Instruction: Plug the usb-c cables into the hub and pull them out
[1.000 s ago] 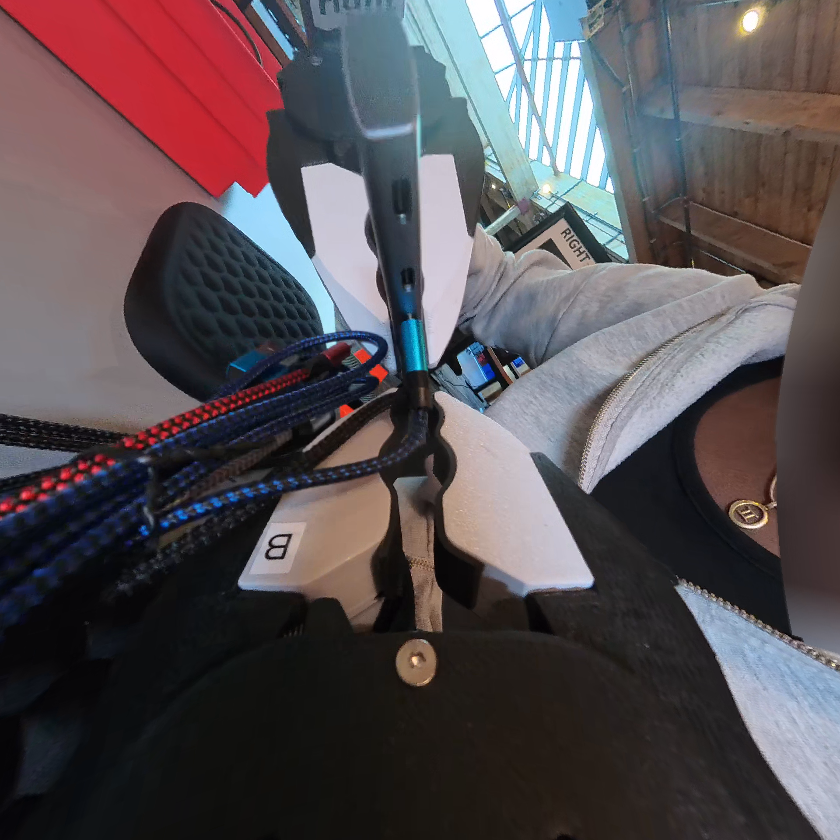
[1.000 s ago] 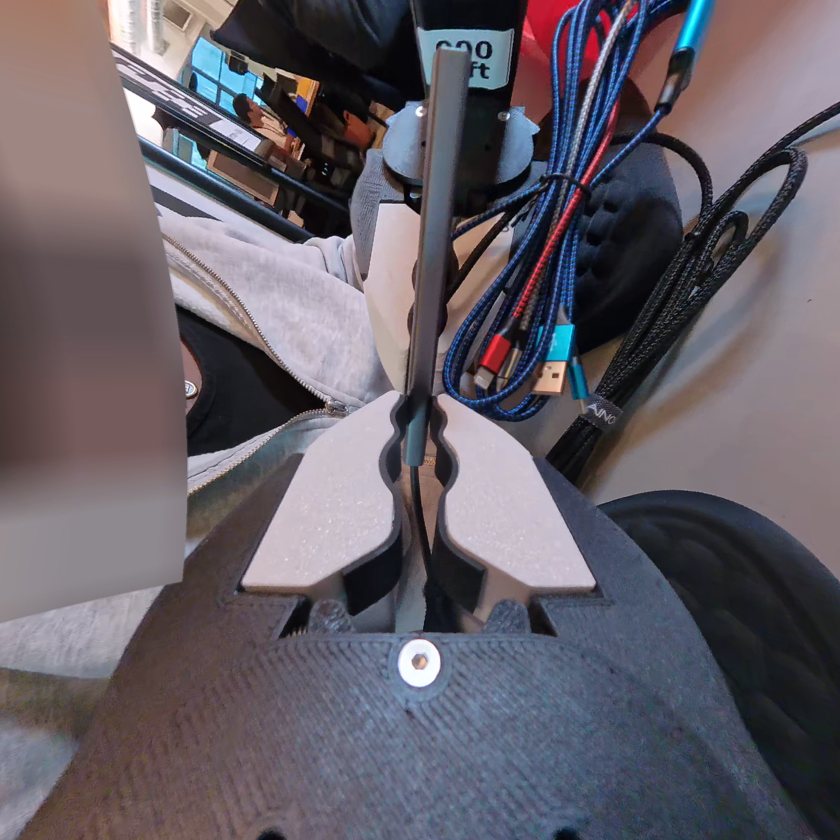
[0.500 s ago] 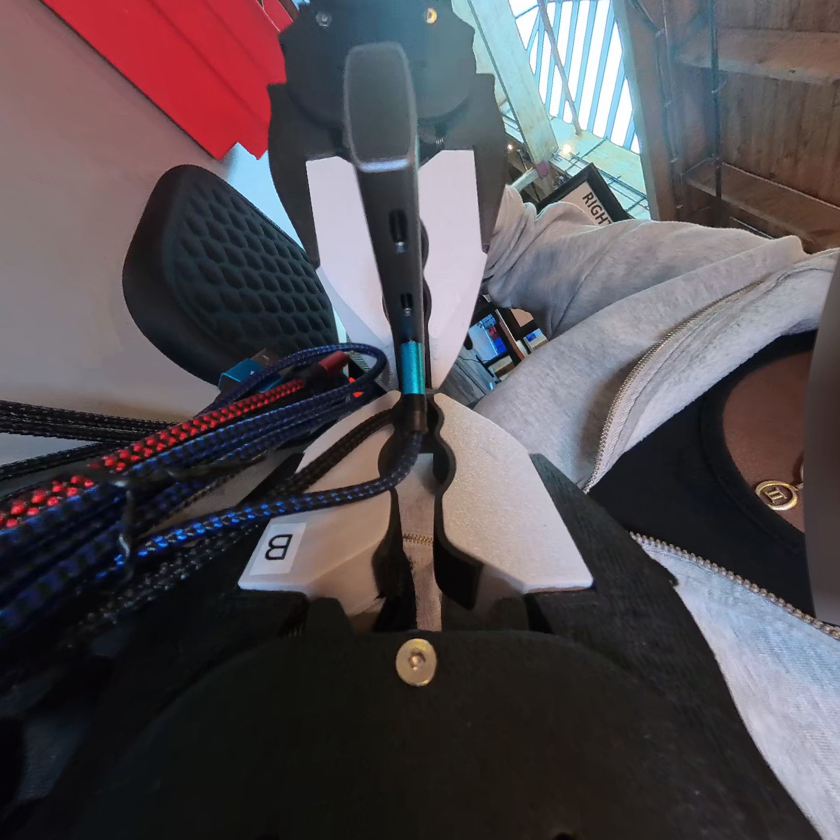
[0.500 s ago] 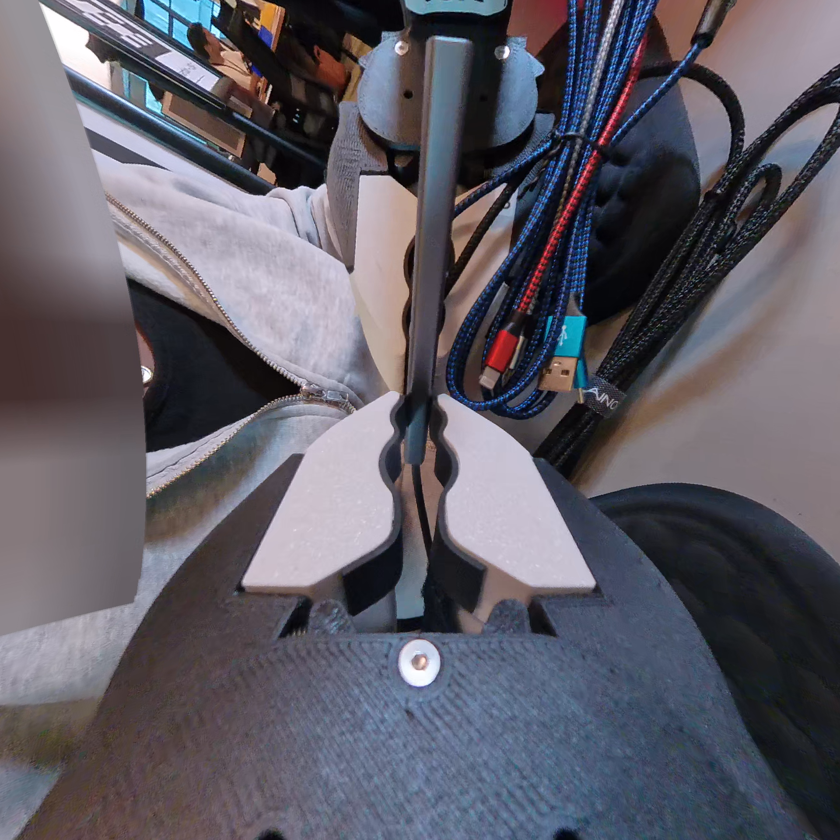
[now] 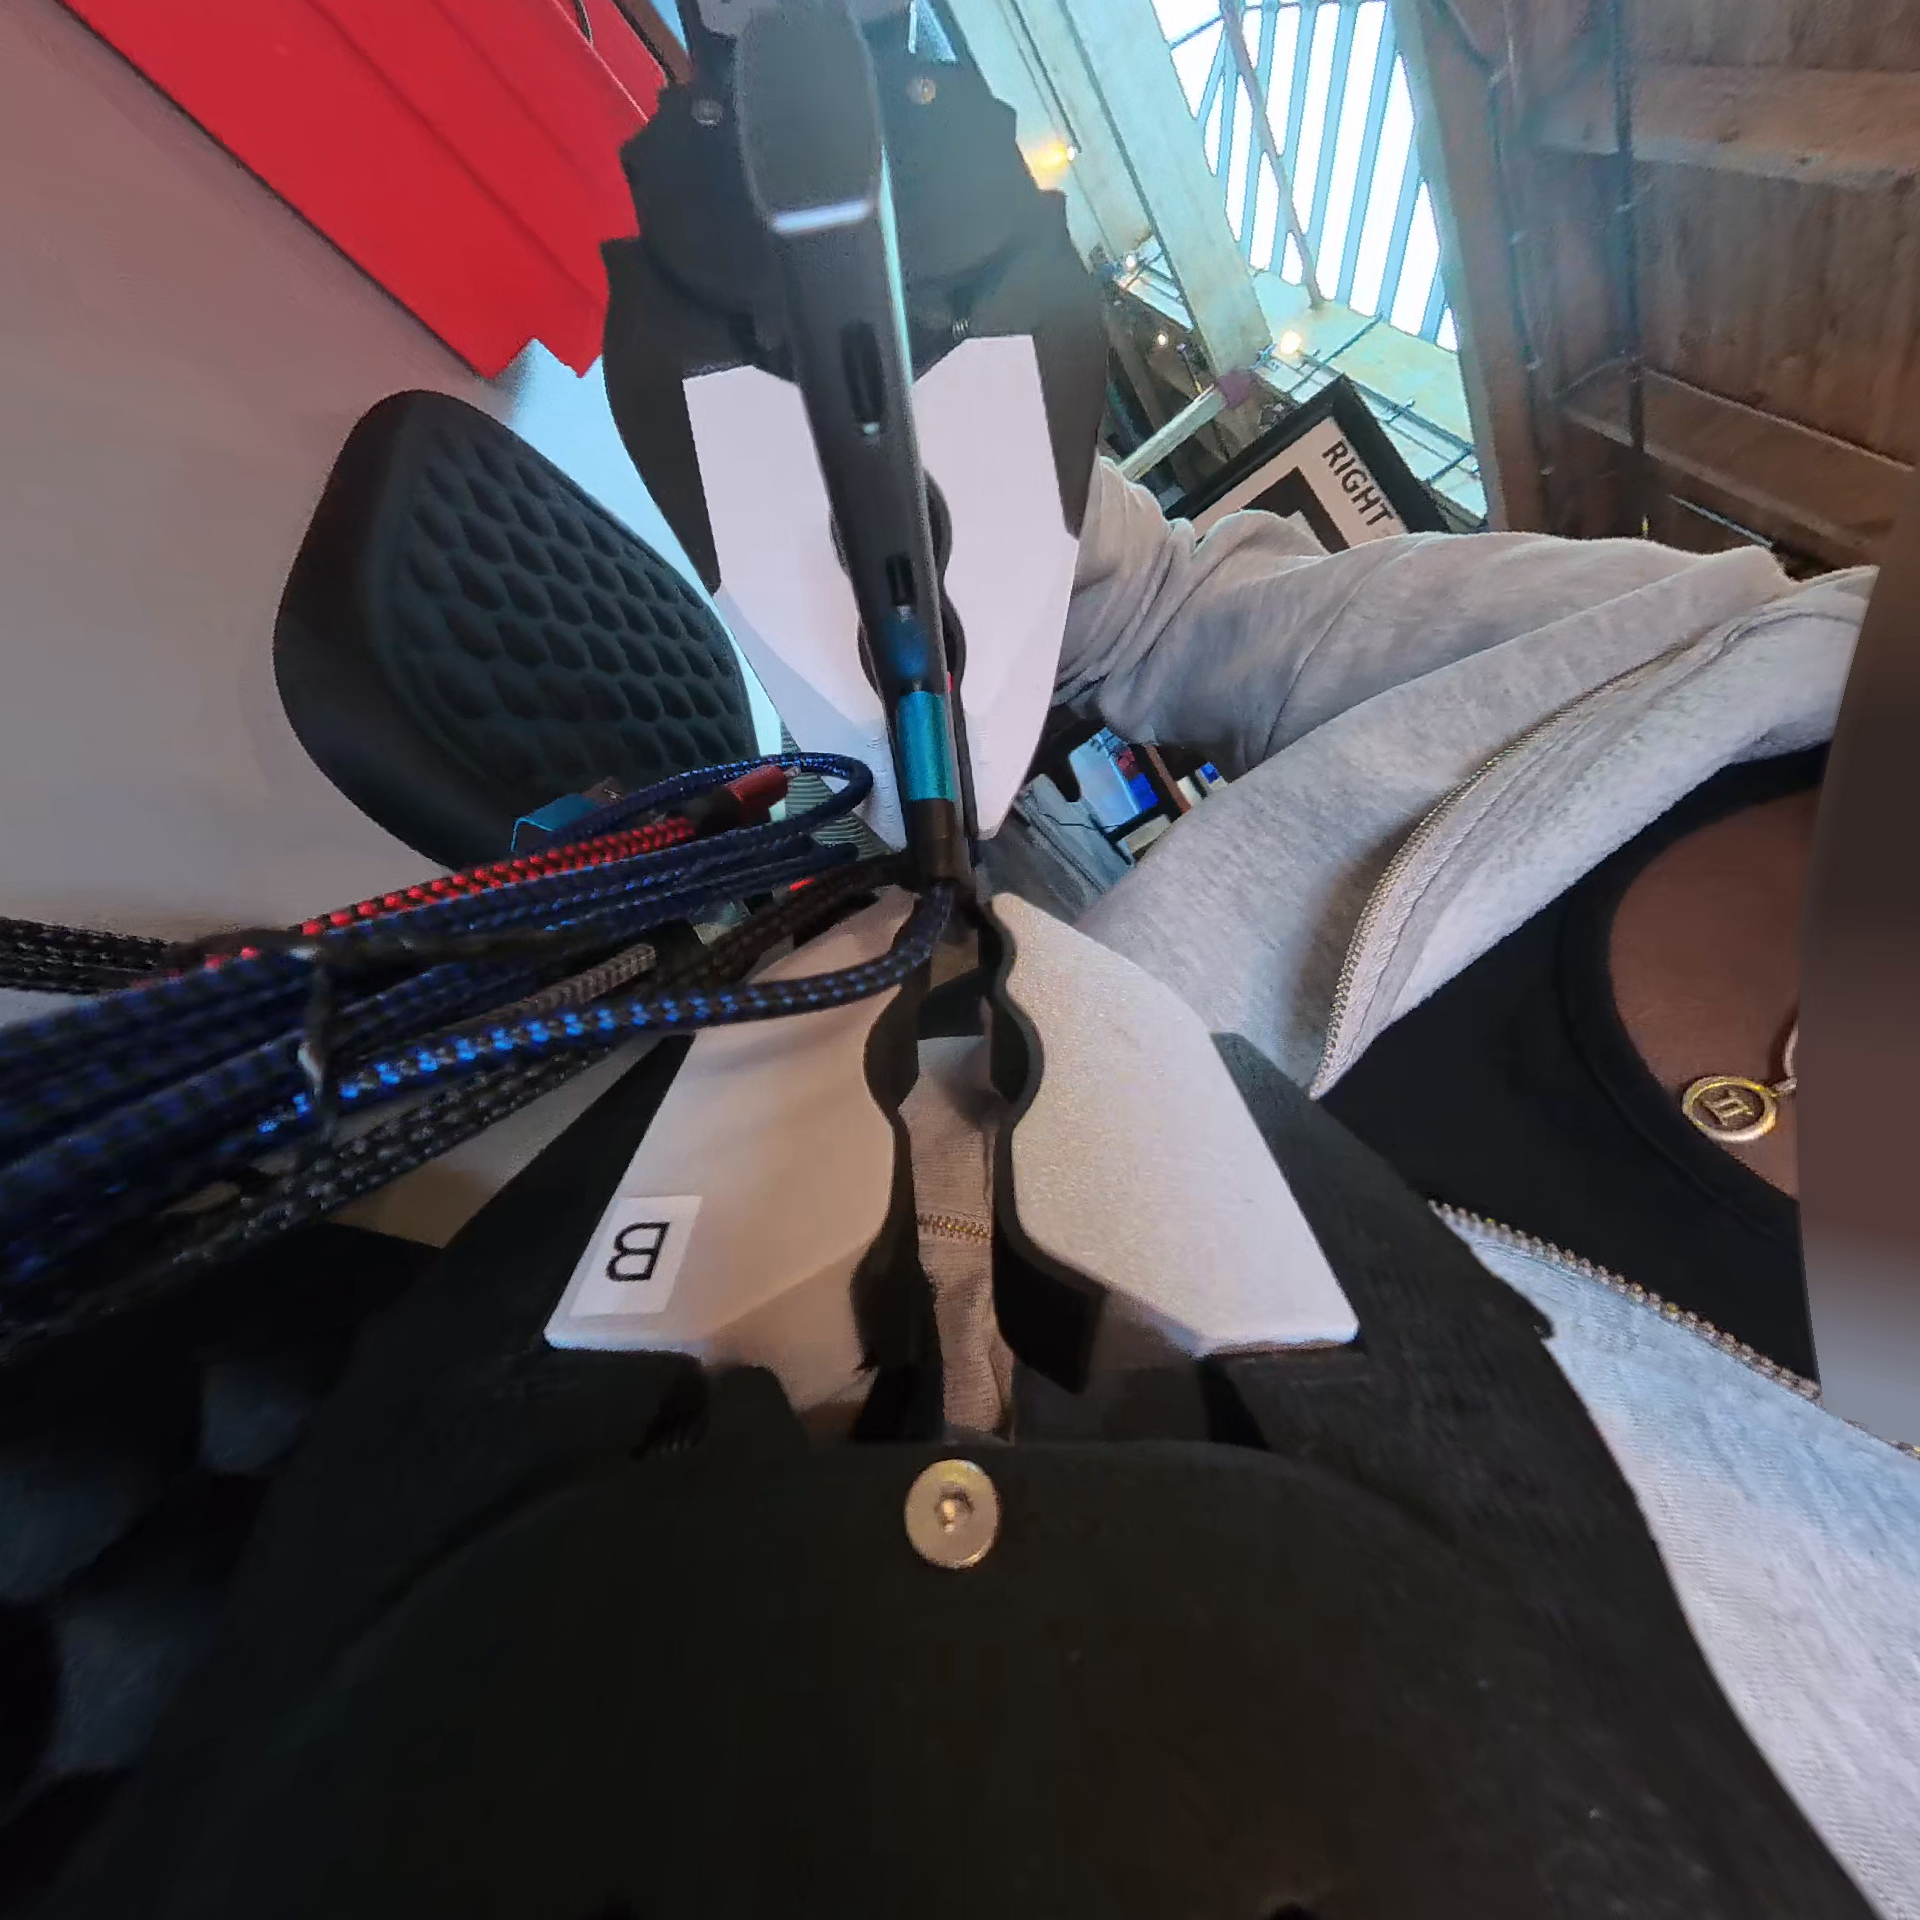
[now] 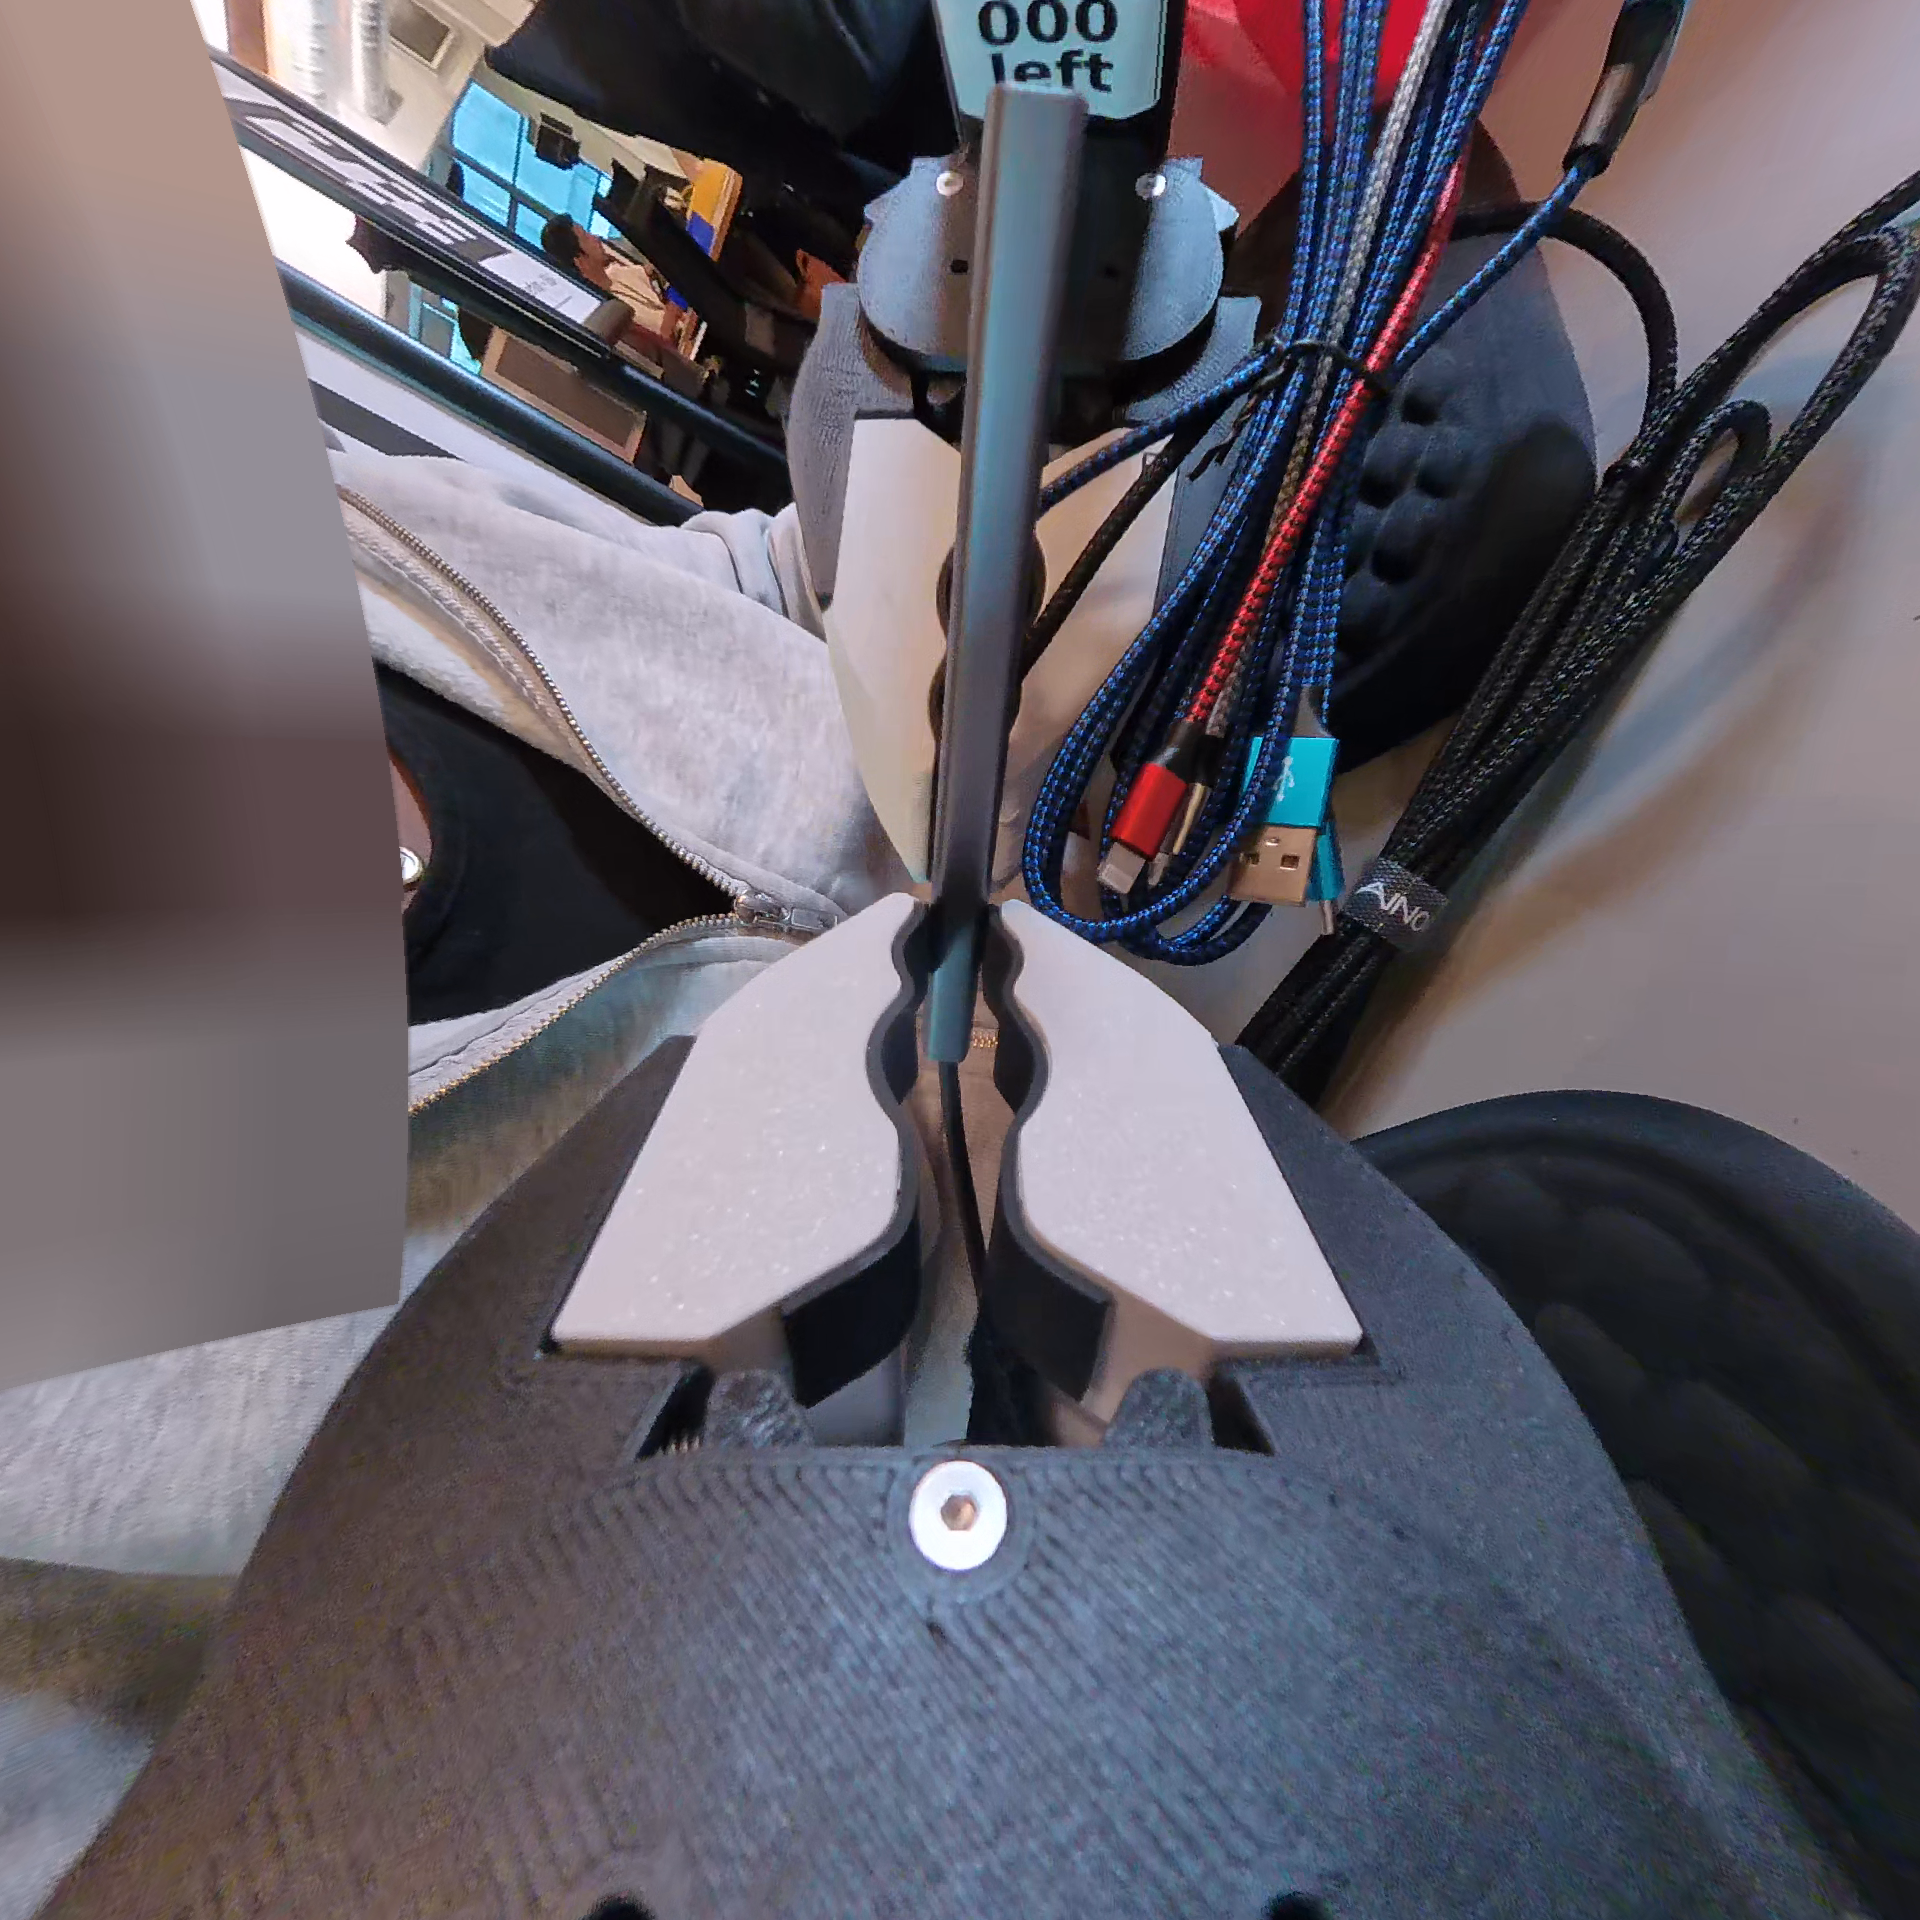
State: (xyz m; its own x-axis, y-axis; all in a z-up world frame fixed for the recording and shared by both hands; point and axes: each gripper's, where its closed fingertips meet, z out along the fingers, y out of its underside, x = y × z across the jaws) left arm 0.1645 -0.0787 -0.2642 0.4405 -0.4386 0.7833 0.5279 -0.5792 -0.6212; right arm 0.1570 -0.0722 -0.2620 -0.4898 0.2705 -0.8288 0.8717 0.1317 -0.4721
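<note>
My right gripper [image 6: 956,923] is shut on the near end of the slim dark grey hub [image 6: 1003,436], which stands out past the tips toward the left gripper. The hub's own black lead [image 6: 961,1153] runs back between the fingers. In the left wrist view the hub [image 5: 842,312] shows its port edge. My left gripper [image 5: 961,906] is shut on the blue braided cable just behind its teal USB-C plug [image 5: 923,750]. The plug's tip meets the hub's edge; the joint is blurred. The right gripper's white fingers [image 5: 769,540] flank the hub.
A tied bundle of blue and red braided cables [image 5: 416,935] hangs left of my left gripper, with red and teal plugs [image 6: 1283,800] loose. Black braided cables [image 6: 1558,748] and a black dimpled cushion [image 5: 499,613] lie beyond. A person in a grey hoodie [image 5: 1455,790] is close on the right. Less than 4 cm separates the two grippers' tips.
Both grippers stay shut. In the left wrist view the hub and teal plug have shifted up and left, and more of the plug's black collar shows beyond my left fingertips.
</note>
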